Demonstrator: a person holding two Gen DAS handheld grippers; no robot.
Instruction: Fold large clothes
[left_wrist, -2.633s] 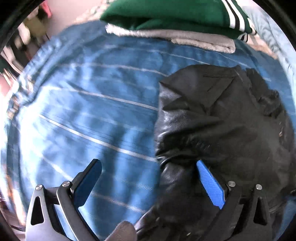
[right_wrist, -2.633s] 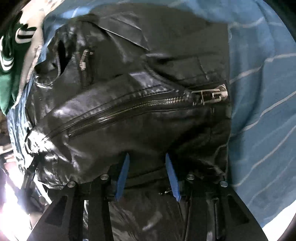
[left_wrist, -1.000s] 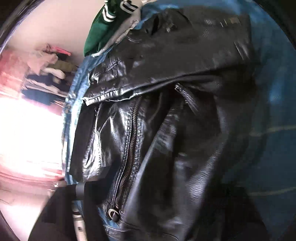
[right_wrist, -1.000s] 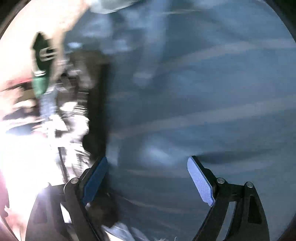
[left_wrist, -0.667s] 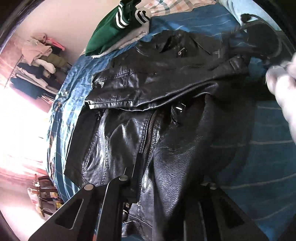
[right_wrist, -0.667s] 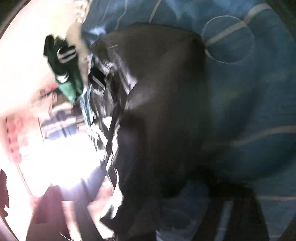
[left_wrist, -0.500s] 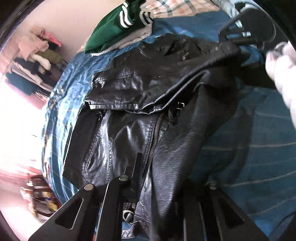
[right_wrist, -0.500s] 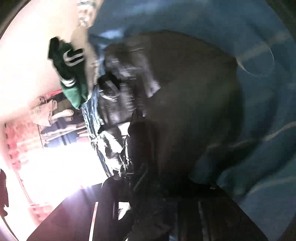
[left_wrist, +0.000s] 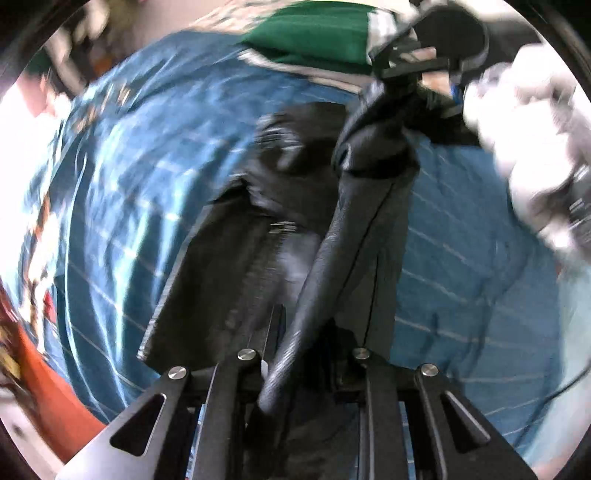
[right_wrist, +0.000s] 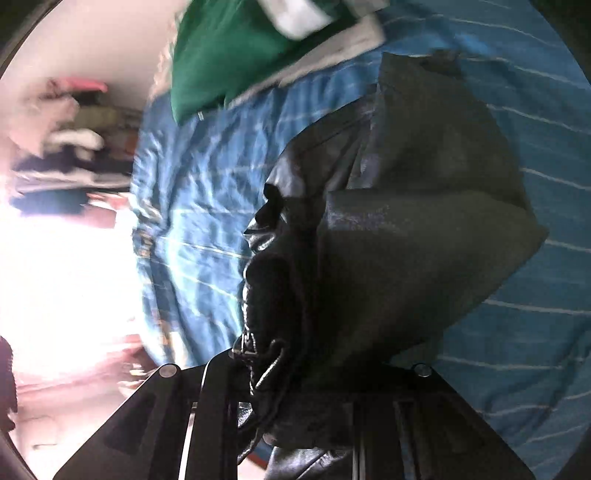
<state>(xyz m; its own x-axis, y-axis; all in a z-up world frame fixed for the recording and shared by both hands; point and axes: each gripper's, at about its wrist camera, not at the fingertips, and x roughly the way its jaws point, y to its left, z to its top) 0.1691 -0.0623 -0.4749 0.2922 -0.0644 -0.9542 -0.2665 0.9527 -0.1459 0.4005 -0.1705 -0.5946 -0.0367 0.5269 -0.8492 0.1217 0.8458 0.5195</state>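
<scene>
A black leather jacket (left_wrist: 280, 229) is partly lifted off a blue striped bedspread (left_wrist: 122, 192). My left gripper (left_wrist: 306, 354) is shut on a fold of the jacket at the bottom centre of the left wrist view. The right gripper (left_wrist: 417, 74), seen at the top of that view with a white-gloved hand (left_wrist: 532, 147), holds the jacket's far end so the leather stretches between both. In the right wrist view the jacket (right_wrist: 399, 236) hangs bunched over my right gripper (right_wrist: 295, 373), whose fingertips are hidden under it.
A folded green garment with white stripes (left_wrist: 317, 40) lies on a grey one at the head of the bed; it also shows in the right wrist view (right_wrist: 236, 48). A clothes rack (right_wrist: 59, 133) stands left of the bed. Bare bedspread (right_wrist: 517, 350) lies to the right.
Both grippers went from open near the jacket to shut on it. They have lifted it off the bed and swung it, so the leather now stretches between them.
</scene>
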